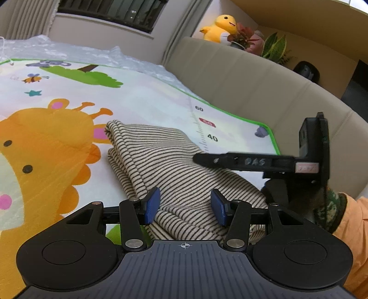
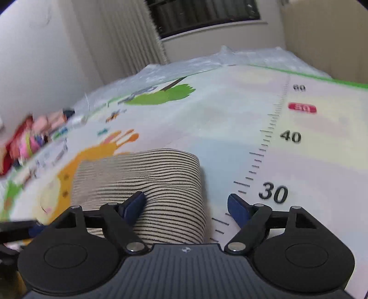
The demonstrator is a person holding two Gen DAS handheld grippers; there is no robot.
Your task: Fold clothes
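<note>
the striped garment (image 1: pixel 170 165) lies folded into a thick bundle on the play mat (image 1: pixel 142 101), its layered fold edges stacked toward the giraffe print (image 1: pixel 46 147) and its other side running along the printed ruler scale (image 1: pixel 202 128). in the right wrist view the same garment (image 2: pixel 147 184) shows a rounded folded edge on its right, just beside the ruler ticks near the "30".

the left gripper (image 1: pixel 185 205) hangs low over the near end of the garment with its blue pads spread wide, cloth showing between them but nothing pinched. the right gripper (image 2: pixel 186 207) is also spread wide; its left pad sits over the striped cloth and its right pad over bare mat, with the garment's folded edge between them, and it has hold of nothing. from the left wrist view the right gripper (image 1: pixel 202 159) reaches in sideways, its tip at the garment's ruler-side edge; whether it touches the cloth there cannot be told.

the mat's green border (image 1: pixel 271 135) ends just beside the beige padded wall (image 1: pixel 241 76). open mat stretches beyond the garment toward the window (image 2: pixel 202 16), and to the right past the ruler. at the far left of the mat a blurred heap of colourful items (image 2: pixel 30 135) lies well apart from the garment.
</note>
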